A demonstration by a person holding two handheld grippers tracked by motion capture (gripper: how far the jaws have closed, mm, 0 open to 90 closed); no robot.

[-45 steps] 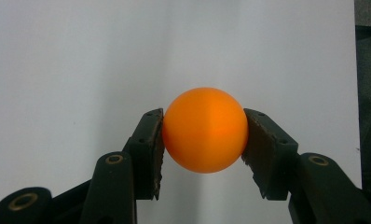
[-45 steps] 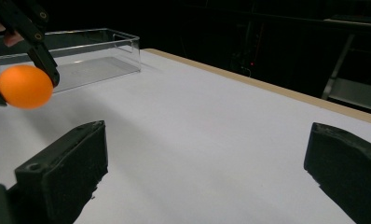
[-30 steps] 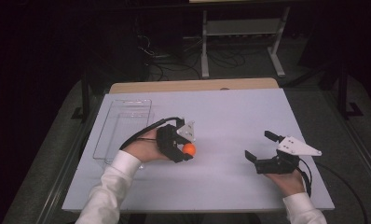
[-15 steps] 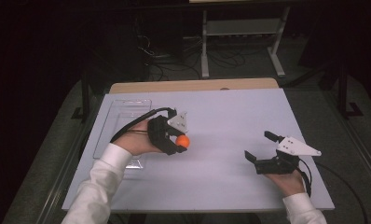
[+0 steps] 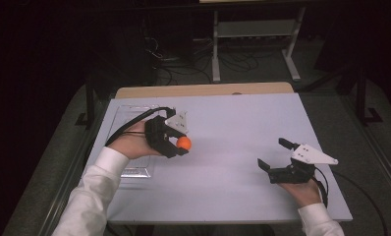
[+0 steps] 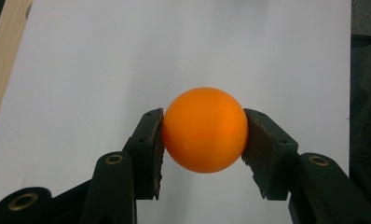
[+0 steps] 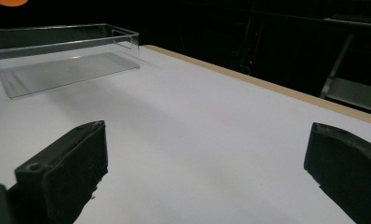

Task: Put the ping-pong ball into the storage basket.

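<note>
left gripper (image 5: 176,142): clamped on the ball (image 6: 205,129), both pads squeezing it at about its widest part, ball sticking out past the tips

ball: plain orange, smooth, matte-ish, no marks I can spot; held up off the sheet (image 5: 233,147), nothing under it but white

risk: honestly the ball popping out. It's round and slick, and the pads only touch it at two small spots, so I'd guess any tilt or easing off sends it rolling

tray (image 5: 134,123): clear, sits just behind and beside the left gripper, looks empty from the right gripper view

right gripper (image 5: 277,160): jaws spread wide, holding nothing, low over the sheet, well away from the ball
</note>
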